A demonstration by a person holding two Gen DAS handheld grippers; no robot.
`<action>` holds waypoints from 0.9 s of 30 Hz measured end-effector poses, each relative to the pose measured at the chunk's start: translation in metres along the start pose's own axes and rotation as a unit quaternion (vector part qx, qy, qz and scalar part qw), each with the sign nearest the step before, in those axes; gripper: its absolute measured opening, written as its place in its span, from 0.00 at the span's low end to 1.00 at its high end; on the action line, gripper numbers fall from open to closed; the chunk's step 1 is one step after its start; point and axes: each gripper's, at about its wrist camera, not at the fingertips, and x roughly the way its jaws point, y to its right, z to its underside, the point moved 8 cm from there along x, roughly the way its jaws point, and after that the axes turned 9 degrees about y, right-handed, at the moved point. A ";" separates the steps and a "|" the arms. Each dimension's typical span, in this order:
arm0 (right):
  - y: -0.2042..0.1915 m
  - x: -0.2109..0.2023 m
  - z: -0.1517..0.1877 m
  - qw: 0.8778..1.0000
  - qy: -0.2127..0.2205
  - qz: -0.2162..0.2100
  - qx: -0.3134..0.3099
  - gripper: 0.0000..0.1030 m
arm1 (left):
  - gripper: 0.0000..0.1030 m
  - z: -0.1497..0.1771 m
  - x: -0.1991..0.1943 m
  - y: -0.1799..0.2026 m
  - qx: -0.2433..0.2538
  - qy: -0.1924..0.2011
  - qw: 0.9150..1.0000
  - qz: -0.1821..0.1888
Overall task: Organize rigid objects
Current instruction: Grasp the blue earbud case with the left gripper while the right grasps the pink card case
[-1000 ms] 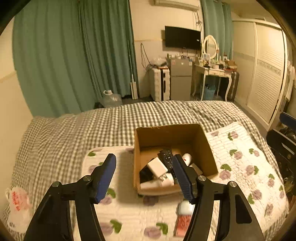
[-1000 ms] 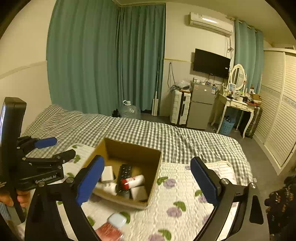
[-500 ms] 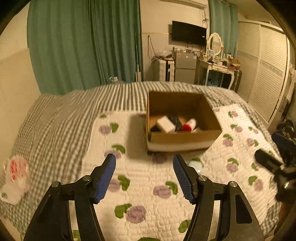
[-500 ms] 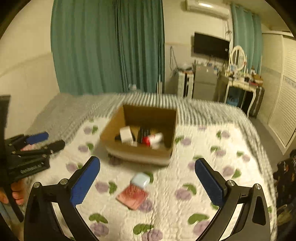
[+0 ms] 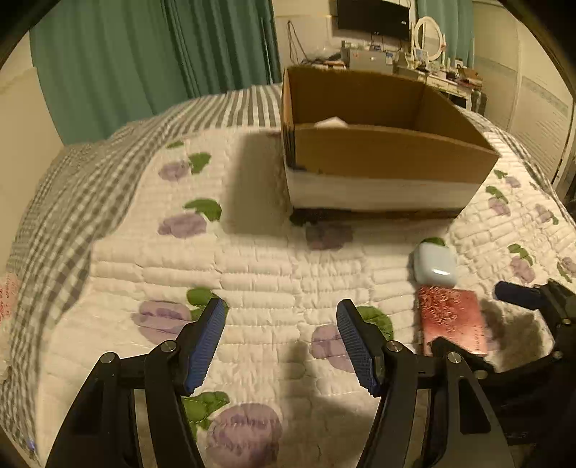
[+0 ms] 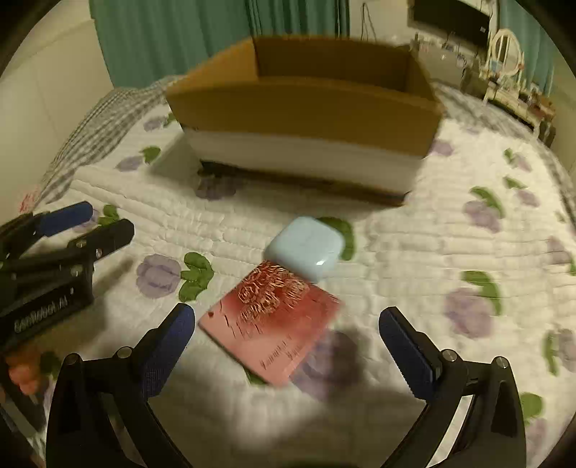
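A red patterned flat box lies on the floral quilt, and a pale blue rounded case rests against its far end. Both also show in the left wrist view, the red box and the case. A cardboard box stands behind them, also in the left wrist view, with something white inside. My right gripper is open and empty, low over the red box, its fingers either side of it. My left gripper is open and empty over bare quilt, left of the items.
A grey checked bedspread lies under the quilt to the left. Green curtains hang behind the bed. A dresser with a mirror and a wall television stand at the far side of the room.
Both grippers have dropped from high above the bed to just over the quilt. The right gripper has closed in on the red box and blue case; both stay open.
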 end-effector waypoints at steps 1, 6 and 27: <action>-0.003 0.010 0.004 1.000 -0.013 -0.001 -0.006 1.00 | 0.65 0.003 0.003 -0.001 -0.003 -0.006 1.000 0.001; -0.005 0.025 0.009 0.999 -0.029 0.002 -0.017 0.99 | 0.65 0.007 0.008 -0.007 -0.023 -0.020 1.000 0.001; 0.111 -0.066 -0.041 0.991 0.076 0.081 0.080 0.90 | 0.65 -0.020 0.001 0.080 -0.010 -0.031 0.997 0.075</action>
